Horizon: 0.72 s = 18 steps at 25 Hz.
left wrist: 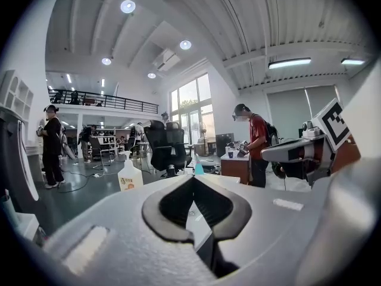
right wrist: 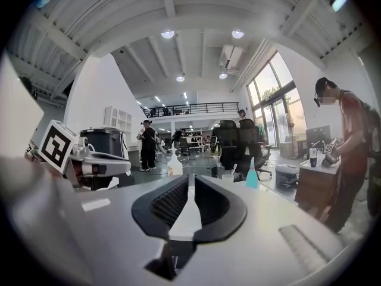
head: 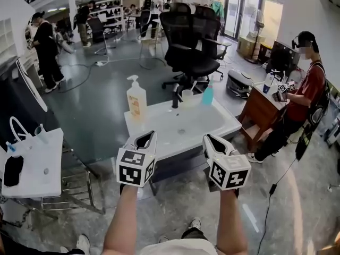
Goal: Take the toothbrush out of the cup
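A clear cup with a toothbrush standing in it sits at the back of the white sink top, next to the dark faucet. The right gripper view shows the cup and its toothbrush far ahead. My left gripper hovers at the sink's near edge; its jaw tips meet with nothing held. My right gripper hangs level beside it, well short of the cup, jaws parted by only a thin slit and empty.
A soap pump bottle stands at the sink's back left and a blue bottle at the back right. Black office chairs stand behind. A person in red works at a wooden desk on the right. A small white table is on the left.
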Motion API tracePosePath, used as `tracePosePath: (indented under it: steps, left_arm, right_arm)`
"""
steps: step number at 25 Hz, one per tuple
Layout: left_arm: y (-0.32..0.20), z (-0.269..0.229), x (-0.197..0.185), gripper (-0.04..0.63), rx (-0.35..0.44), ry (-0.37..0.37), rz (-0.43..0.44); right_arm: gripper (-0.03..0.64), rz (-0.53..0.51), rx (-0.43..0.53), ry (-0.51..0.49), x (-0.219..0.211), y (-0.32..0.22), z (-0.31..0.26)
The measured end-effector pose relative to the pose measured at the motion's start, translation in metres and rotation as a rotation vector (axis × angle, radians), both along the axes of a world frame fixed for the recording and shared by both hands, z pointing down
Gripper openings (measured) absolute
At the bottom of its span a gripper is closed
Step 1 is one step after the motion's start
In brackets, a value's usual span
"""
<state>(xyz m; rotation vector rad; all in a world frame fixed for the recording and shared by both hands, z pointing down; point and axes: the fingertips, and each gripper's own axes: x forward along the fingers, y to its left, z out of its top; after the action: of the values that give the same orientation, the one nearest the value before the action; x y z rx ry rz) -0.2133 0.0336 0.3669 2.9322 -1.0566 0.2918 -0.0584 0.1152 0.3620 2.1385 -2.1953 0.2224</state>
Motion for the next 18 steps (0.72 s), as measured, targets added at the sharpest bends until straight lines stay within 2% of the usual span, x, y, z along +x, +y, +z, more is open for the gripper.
tracePosePath:
  steps: [6,18]
  left_arm:
    - [-0.018,0.005,0.02,-0.002,-0.004,-0.002,-0.019]
    - [-0.07,0.007,0.079,-0.002,-0.017,0.012,-0.126]
  right_arm:
    - [0.043,-0.015,-0.003,-0.003,0.022,-0.02,0.006]
    - [0.069,-0.115,-0.007,-0.017,0.091,-0.087,0.01]
